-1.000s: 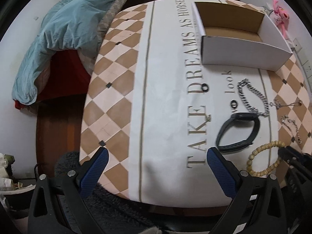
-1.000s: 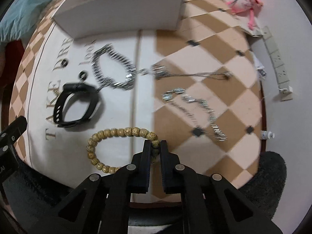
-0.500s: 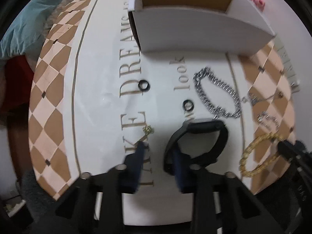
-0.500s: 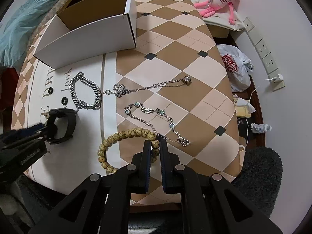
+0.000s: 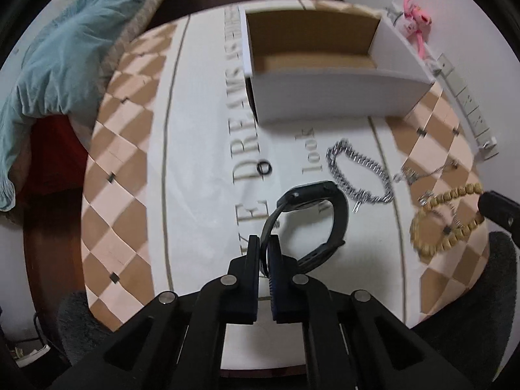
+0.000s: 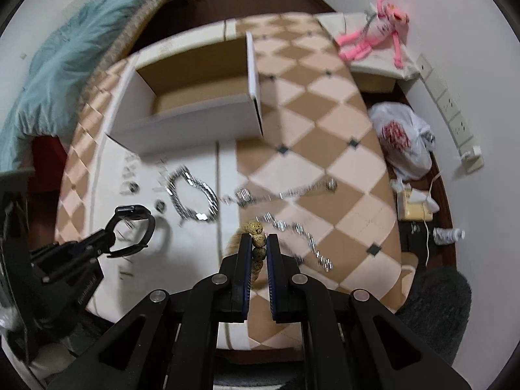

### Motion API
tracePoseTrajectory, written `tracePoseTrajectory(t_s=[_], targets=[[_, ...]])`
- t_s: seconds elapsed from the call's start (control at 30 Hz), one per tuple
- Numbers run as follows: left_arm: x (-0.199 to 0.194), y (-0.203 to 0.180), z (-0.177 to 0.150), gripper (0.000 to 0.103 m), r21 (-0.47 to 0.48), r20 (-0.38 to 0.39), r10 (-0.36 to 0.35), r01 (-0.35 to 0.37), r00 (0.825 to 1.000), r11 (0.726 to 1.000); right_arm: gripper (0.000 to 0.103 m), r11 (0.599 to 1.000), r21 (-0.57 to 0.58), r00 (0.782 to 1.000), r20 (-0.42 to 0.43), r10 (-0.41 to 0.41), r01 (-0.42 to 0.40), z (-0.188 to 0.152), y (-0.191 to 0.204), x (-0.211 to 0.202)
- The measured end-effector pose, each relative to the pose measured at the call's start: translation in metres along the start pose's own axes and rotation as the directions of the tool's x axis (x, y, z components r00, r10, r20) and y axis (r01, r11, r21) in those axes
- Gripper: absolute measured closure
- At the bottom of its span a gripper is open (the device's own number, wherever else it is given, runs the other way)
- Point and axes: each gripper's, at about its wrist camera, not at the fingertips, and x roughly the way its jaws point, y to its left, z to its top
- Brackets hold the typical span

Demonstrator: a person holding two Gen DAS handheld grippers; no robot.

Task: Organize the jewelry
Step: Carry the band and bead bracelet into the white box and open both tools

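My left gripper (image 5: 266, 243) is shut on the strap of a black smartwatch (image 5: 312, 217) and holds it above the table; it also shows in the right wrist view (image 6: 133, 230). My right gripper (image 6: 259, 240) is shut on a wooden bead bracelet (image 6: 255, 230), lifted off the table; the bracelet hangs at the right in the left wrist view (image 5: 445, 217). An open white cardboard box (image 5: 328, 97) (image 6: 195, 120) stands at the back. A thick silver chain bracelet (image 5: 357, 175) (image 6: 195, 198) lies in front of it.
Two thin silver chains (image 6: 286, 195) (image 6: 299, 237) lie on the checkered cloth to the right. Two small black rings (image 5: 264, 169) (image 6: 160, 205) lie on the white lettered part. A blue blanket (image 5: 58, 52) is at the left, a pink toy (image 6: 373, 39) at the back right.
My left gripper has closed on the watch strap and lifted the watch. My right gripper has lifted the bead bracelet off the table. Both have moved toward the box.
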Motion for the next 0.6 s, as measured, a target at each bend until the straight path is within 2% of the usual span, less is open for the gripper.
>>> tracePoseTrajectory(t_s=[0.23,0.43,0.6], targets=[[-0.036,0.008,0.02,0.1,-0.039,0.079,-0.052,0.055,0.996,0.998,0.094,0.998,-0.043,0.992,0.118,0.053,-0.048,0.044,0.013,-0.049],[-0.055,0.01,0.08,0.1,-0.066,0.15,-0.095,0.106,0.984,0.992,0.094,0.99,-0.096,0.978,0.173,0.118,-0.103,0.098,0.026,-0.073],[-0.045,0.01,0.127,0.1,-0.053,0.142,-0.101,0.109,0.985,0.993,0.094,0.986,-0.139,0.98,0.162,0.118,-0.096,0.137,0.042,-0.063]])
